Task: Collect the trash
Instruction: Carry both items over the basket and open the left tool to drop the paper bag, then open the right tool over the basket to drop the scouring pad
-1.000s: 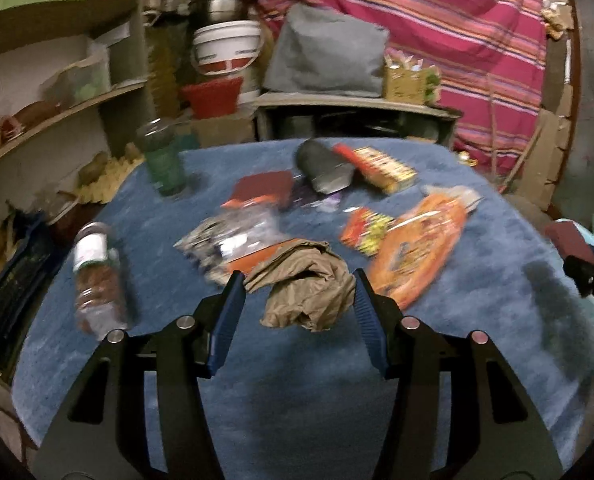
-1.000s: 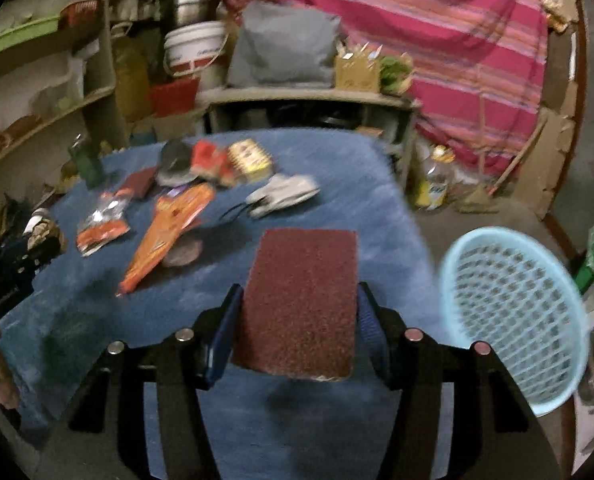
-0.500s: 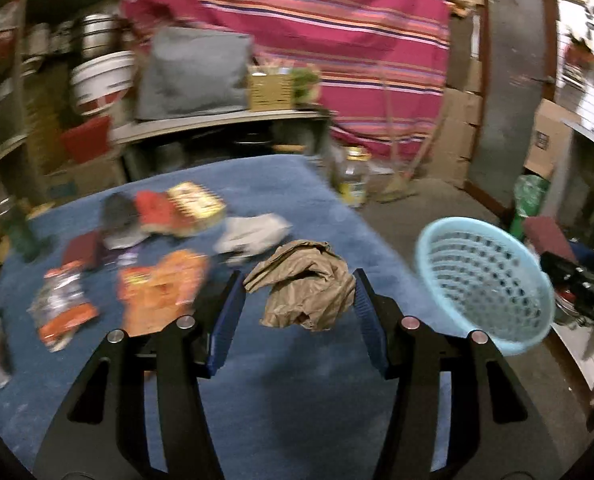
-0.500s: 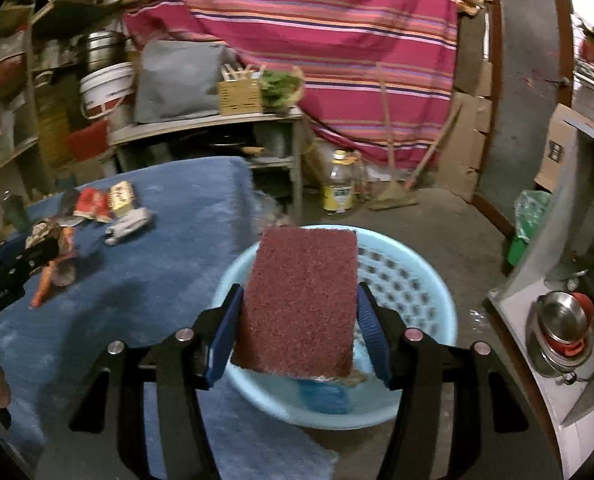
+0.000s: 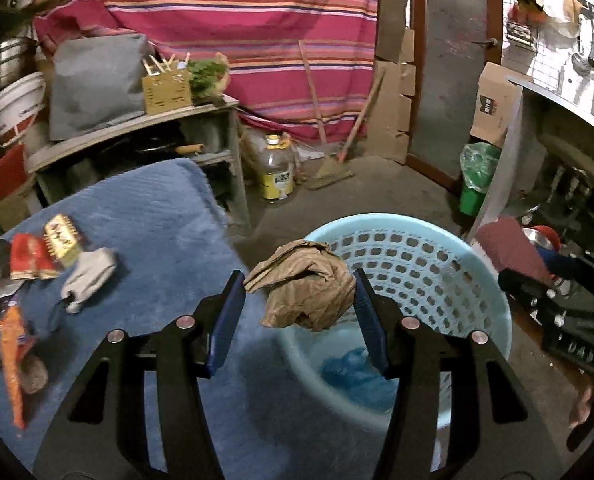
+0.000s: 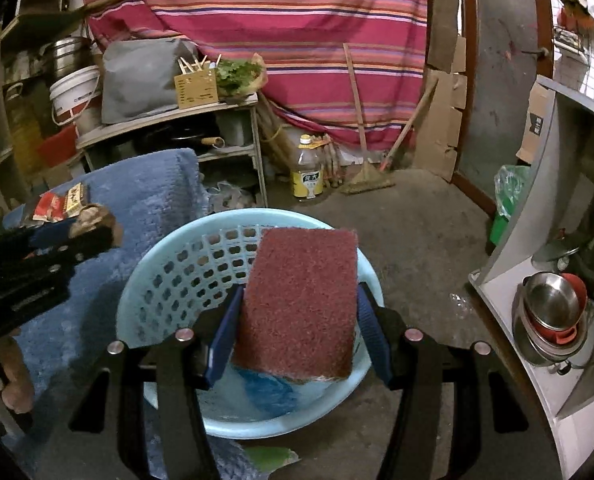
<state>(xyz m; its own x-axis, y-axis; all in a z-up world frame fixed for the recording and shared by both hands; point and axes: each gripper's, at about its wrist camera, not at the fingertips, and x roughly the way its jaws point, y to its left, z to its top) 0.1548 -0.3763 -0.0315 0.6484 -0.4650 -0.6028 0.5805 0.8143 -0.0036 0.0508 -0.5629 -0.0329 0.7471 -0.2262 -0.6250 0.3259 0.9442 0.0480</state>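
My left gripper (image 5: pixel 297 312) is shut on a crumpled brown paper bag (image 5: pixel 305 288) and holds it over the near left rim of a light blue plastic basket (image 5: pixel 457 280). My right gripper (image 6: pixel 297 332) is shut on a dark red scouring pad (image 6: pixel 301 300) and holds it above the same basket (image 6: pixel 169 280). Something blue (image 5: pixel 357 376) lies in the basket's bottom. The right gripper and pad also show at the right in the left wrist view (image 5: pixel 509 248). The left gripper shows at the left in the right wrist view (image 6: pixel 93 224).
A table with a blue cloth (image 5: pixel 145 232) stands left of the basket, with several wrappers (image 5: pixel 57 240), a grey glove (image 5: pixel 89 276) and an orange packet (image 5: pixel 13 344). A shelf (image 6: pixel 169 120), oil bottle (image 6: pixel 307 172), broom and steel counter with pots (image 6: pixel 553 312) surround the concrete floor.
Both grippers swung right from the table to the basket, carrying the paper bag and the scouring pad. The basket now lies under both.
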